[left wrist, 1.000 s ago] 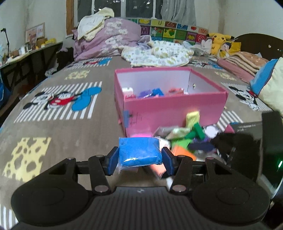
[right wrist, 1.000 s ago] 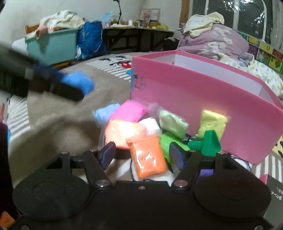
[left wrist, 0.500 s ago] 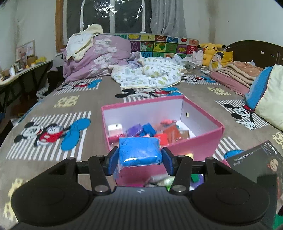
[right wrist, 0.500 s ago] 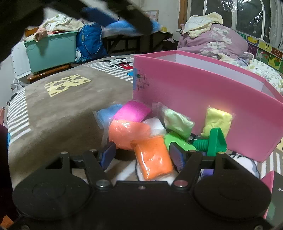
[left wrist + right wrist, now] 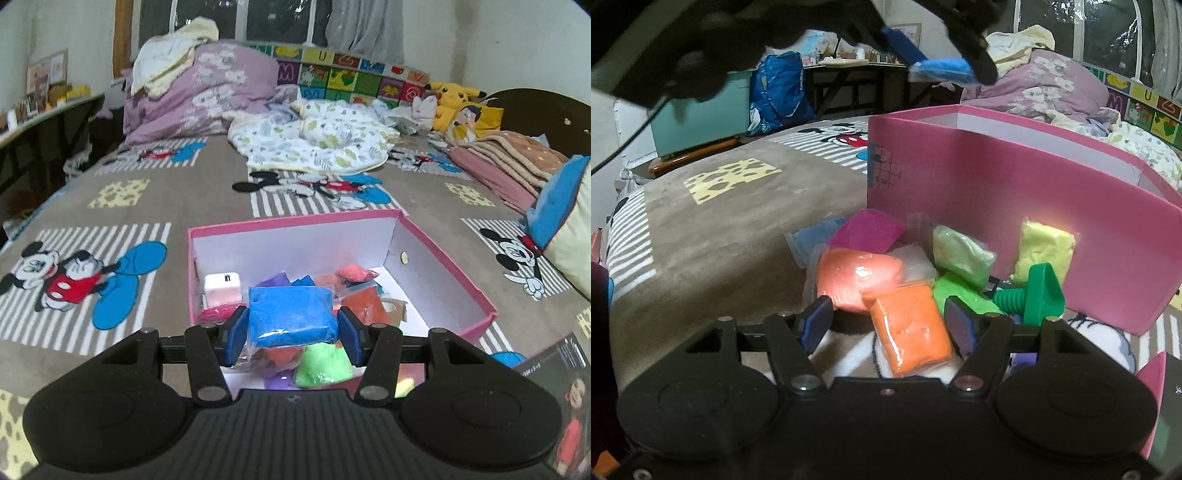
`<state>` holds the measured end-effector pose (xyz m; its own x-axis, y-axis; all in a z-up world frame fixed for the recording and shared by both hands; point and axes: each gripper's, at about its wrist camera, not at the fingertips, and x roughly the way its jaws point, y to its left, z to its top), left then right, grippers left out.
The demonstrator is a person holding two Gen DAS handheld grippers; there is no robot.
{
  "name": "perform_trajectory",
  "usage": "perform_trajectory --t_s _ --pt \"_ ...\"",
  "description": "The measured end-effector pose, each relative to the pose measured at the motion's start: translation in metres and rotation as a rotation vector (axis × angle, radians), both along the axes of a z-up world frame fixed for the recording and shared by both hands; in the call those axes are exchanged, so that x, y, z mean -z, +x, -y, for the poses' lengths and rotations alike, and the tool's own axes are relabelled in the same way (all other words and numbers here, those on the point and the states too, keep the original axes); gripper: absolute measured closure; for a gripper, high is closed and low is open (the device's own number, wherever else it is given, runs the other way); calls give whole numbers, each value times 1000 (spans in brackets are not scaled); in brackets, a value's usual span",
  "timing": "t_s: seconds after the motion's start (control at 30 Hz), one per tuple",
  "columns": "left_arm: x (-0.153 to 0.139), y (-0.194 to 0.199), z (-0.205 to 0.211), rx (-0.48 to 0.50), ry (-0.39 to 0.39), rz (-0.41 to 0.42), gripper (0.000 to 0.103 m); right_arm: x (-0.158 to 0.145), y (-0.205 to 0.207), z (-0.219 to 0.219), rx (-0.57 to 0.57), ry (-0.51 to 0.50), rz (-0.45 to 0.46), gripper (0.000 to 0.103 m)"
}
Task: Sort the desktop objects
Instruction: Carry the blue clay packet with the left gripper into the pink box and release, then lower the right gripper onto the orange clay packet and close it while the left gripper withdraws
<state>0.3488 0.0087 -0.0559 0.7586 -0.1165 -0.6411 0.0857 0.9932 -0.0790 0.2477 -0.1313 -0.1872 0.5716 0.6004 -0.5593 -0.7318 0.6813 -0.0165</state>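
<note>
My left gripper (image 5: 291, 330) is shut on a blue clay packet (image 5: 290, 310) and hangs over the open pink box (image 5: 447, 269). The box holds a white charger cube (image 5: 223, 290), red, purple and bright green packets (image 5: 323, 365). In the right wrist view the same gripper and blue packet (image 5: 942, 68) show at the top, above the box wall (image 5: 997, 192). My right gripper (image 5: 888, 325) stands open low over the pile outside the box, its pads either side of an orange packet (image 5: 908, 328), the left pad clear of it. A salmon packet (image 5: 857, 277) lies just beyond.
Outside the box lie magenta (image 5: 868, 230), pale green (image 5: 960, 254) and yellow (image 5: 1045, 247) packets and a green plastic bolt (image 5: 1034, 295). A magazine (image 5: 561, 387) lies to the right. Piled bedding (image 5: 314, 144) fills the far end; a teal tub (image 5: 698, 114) stands beside the bed.
My left gripper carried the blue packet up and forward from the pile in front of the box to above its inside. The right gripper stayed put.
</note>
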Motion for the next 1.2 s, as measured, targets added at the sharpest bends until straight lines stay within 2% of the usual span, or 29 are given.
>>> perform_trajectory --t_s 0.27,0.5,0.8,0.87,0.93,1.2 --pt "31 46 3 -26 -6 -129 52 -1 1 2 4 -4 -1 36" --pt "48 66 2 -70 -42 -197 52 -1 1 4 4 -3 -4 36" --pt "59 82 3 -97 -36 -254 51 -2 2 8 4 -6 -4 36" --pt "61 85 6 -93 -11 -281 50 -2 2 8 3 -8 -3 36" --pt "61 85 10 -95 15 -283 49 -2 3 9 4 -6 -5 36" --pt "53 77 10 -91 -8 -260 42 -3 2 11 2 -3 -10 36"
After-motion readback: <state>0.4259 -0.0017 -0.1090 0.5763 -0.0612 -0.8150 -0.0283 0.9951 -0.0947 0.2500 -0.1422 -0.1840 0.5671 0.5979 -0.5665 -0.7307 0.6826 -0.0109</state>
